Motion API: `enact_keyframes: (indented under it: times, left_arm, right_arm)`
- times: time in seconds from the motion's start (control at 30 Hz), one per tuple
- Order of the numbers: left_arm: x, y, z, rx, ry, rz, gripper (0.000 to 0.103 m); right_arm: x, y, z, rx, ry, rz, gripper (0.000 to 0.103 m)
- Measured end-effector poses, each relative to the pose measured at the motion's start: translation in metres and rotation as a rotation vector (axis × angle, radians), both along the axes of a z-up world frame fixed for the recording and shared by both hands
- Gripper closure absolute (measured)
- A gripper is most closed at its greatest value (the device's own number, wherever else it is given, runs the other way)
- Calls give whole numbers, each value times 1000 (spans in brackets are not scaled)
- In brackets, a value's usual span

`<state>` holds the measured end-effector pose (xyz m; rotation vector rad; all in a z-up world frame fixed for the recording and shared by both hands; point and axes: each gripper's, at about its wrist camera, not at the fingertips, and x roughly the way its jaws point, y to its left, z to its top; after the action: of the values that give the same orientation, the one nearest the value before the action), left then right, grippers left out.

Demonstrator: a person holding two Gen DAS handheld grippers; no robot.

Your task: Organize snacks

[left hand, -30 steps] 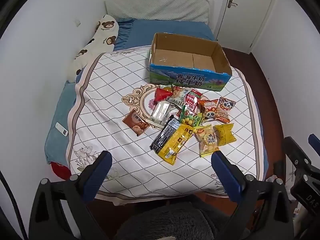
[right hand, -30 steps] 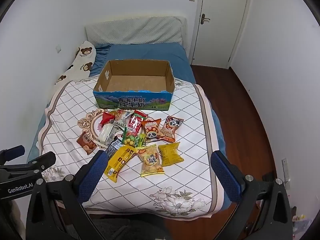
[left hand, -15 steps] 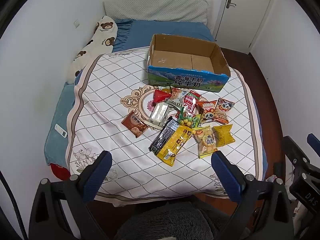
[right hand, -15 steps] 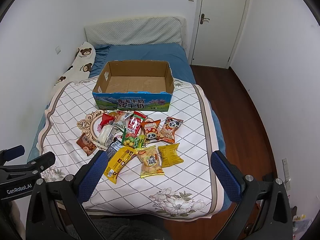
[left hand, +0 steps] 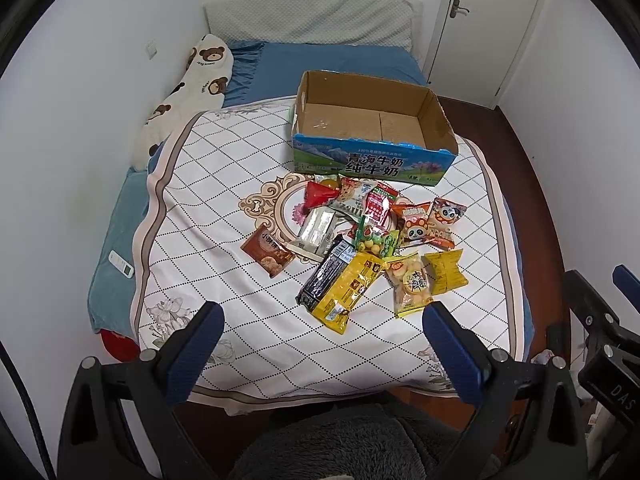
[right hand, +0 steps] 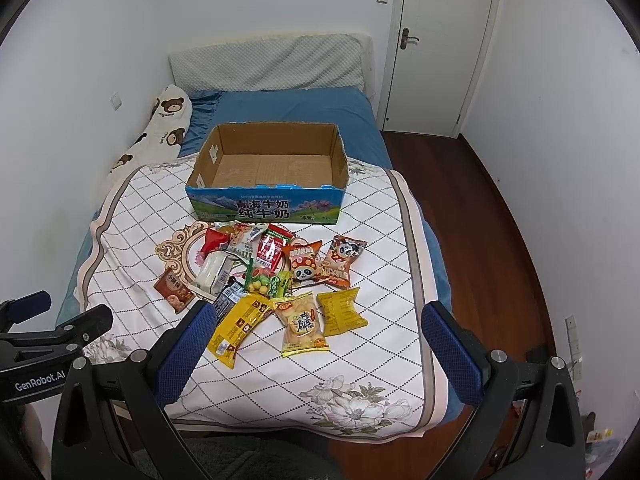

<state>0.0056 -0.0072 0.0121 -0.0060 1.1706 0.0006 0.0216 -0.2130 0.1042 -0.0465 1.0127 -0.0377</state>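
- Left wrist view: left gripper [left hand: 320, 334] jaws spread, empty, short of the snack pile [left hand: 360, 236], which lies in front of the cardboard box [left hand: 372, 160]. Overlapping slick packets risk a double pick.
- Right wrist view: right gripper [right hand: 314, 326] jaws likewise spread, empty; box [right hand: 266, 210] appears slightly nearer than a second ago.

Both tongs [left hand: 320, 322] [right hand: 316, 322] have black frames, blue padded fingers [right hand: 450, 354], silver screws, and white "GenRobot.AI" lettering.
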Motion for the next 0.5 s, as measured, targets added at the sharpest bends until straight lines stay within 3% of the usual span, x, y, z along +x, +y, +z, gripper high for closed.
enact_keyframes:
  times: [0.5]
  left_arm:
    - [-2, 3, 4, -4, -11, -3, 1]
  right_arm:
    - [-2, 1, 4, 10, -12, -1, 0]
